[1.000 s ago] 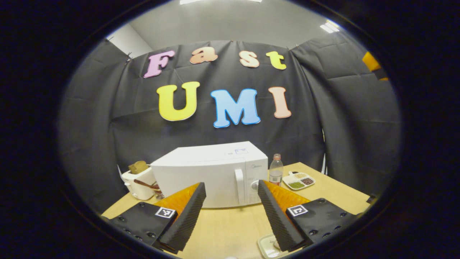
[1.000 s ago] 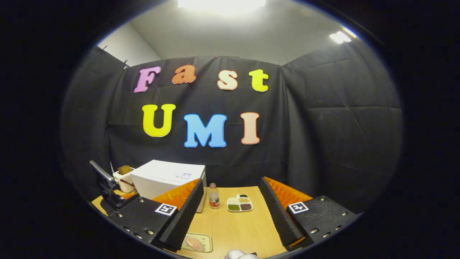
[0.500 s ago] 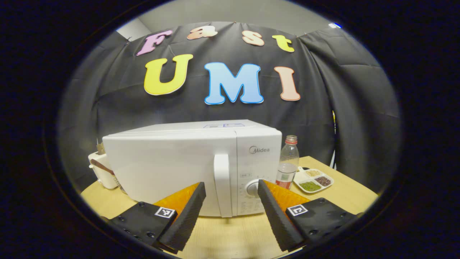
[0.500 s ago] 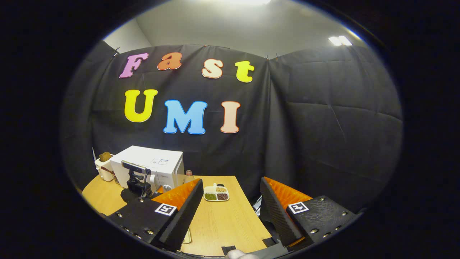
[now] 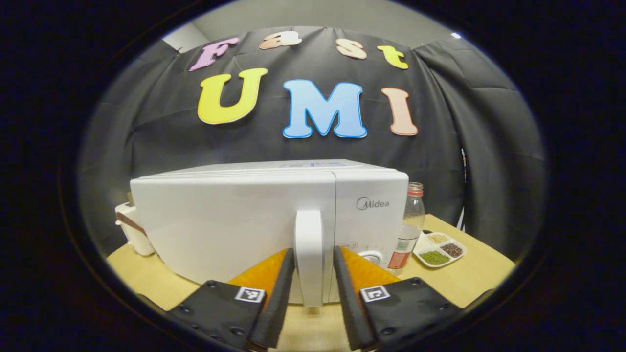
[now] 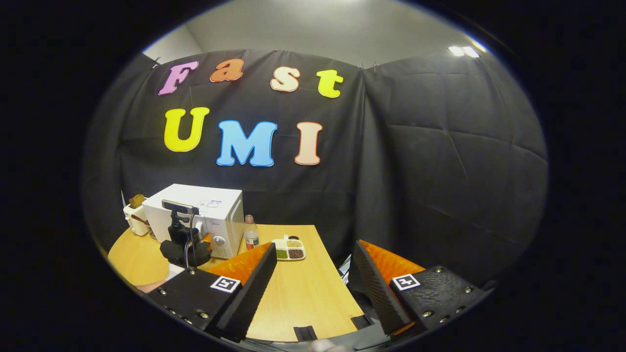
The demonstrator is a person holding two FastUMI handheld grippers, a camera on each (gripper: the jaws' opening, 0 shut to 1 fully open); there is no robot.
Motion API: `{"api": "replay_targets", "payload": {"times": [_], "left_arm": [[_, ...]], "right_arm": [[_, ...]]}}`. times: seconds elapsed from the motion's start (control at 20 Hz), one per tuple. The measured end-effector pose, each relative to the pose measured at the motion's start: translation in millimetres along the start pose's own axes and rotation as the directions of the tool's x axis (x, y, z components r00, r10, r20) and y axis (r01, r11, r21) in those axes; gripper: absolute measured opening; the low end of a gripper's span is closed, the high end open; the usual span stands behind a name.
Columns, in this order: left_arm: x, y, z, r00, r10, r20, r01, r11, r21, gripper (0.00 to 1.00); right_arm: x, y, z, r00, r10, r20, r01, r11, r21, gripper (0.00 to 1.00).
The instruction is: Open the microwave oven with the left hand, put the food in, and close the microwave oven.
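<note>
The white microwave [image 5: 230, 225] stands shut on the wooden table [image 5: 469, 274], its upright door handle [image 5: 309, 244] straight ahead in the left gripper view. My left gripper [image 5: 313, 250] straddles that handle with narrowed fingers: the left finger lies against it, and a thin strip of door shows beside the right one. In the right gripper view the microwave [image 6: 215, 210] sits far left with the left gripper [image 6: 183, 239] in front of it. My right gripper [image 6: 313, 274] hangs open over the table's near right part, holding nothing.
A clear bottle with a red label [image 5: 408, 225] stands just right of the microwave. Beyond it lies a white divided dish of grains [image 5: 437, 247]. A white container with brown pieces [image 5: 129, 230] sits left of the microwave. The table edge [image 6: 342, 293] runs under the right gripper.
The left gripper has moved in on the microwave and drawn its fingers from wide apart to close around the door handle. The right gripper's view has shifted slightly; its fingers stay wide.
</note>
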State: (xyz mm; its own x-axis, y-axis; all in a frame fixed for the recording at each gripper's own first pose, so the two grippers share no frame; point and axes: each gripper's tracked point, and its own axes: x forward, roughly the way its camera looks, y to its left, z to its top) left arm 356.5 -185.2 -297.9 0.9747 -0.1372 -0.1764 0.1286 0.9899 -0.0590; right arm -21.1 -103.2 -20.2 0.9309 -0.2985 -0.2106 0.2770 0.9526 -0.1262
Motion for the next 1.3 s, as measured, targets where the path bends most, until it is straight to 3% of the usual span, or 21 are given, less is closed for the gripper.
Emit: {"api": "replay_targets", "payload": {"times": [0.05, 0.3, 0.5, 0.8, 1.0, 1.15, 1.25, 1.3], "left_arm": [[5, 0, -4, 1.0, 0.002, 0.0, -0.002, 1.0, -0.001, 0.45], [-2, 2, 2, 0.997, -0.076, 0.009, 0.076, 0.996, -0.047, 0.28], [-3, 3, 1, 0.999, -0.046, 0.003, 0.046, 0.998, -0.052, 0.16], [-12, 3, -7, 0.997, -0.056, -0.046, 0.055, 0.998, -0.038, 0.16], [-94, 25, -15, 0.998, -0.047, 0.035, 0.047, 0.999, 0.01, 0.16], [-137, 46, -30, 0.997, -0.082, -0.007, 0.082, 0.997, -0.01, 0.16], [-150, 56, -30, 0.996, -0.087, -0.009, 0.087, 0.996, 0.028, 0.18], [-156, 67, -26, 0.998, -0.057, -0.004, 0.058, 0.997, 0.059, 0.3]], "right_arm": [[0, 1, 1, 1.0, 0.002, 0.001, -0.002, 1.0, -0.003, 0.97], [-5, 8, 2, 1.0, 0.013, 0.008, -0.013, 1.0, -0.009, 0.98], [-10, 8, -2, 1.0, 0.008, -0.001, -0.008, 1.0, -0.015, 0.98], [-17, 9, -6, 1.0, 0.011, -0.006, -0.011, 1.0, -0.004, 0.97], [-18, 20, -7, 0.998, 0.057, -0.017, -0.056, 0.998, 0.015, 0.97], [-22, 34, 4, 0.993, 0.115, -0.007, -0.115, 0.993, -0.001, 0.97], [-25, 43, 19, 0.989, 0.143, 0.03, -0.143, 0.99, -0.009, 0.97], [-26, 48, 19, 0.987, 0.157, 0.039, -0.157, 0.988, -0.012, 0.97]]}}
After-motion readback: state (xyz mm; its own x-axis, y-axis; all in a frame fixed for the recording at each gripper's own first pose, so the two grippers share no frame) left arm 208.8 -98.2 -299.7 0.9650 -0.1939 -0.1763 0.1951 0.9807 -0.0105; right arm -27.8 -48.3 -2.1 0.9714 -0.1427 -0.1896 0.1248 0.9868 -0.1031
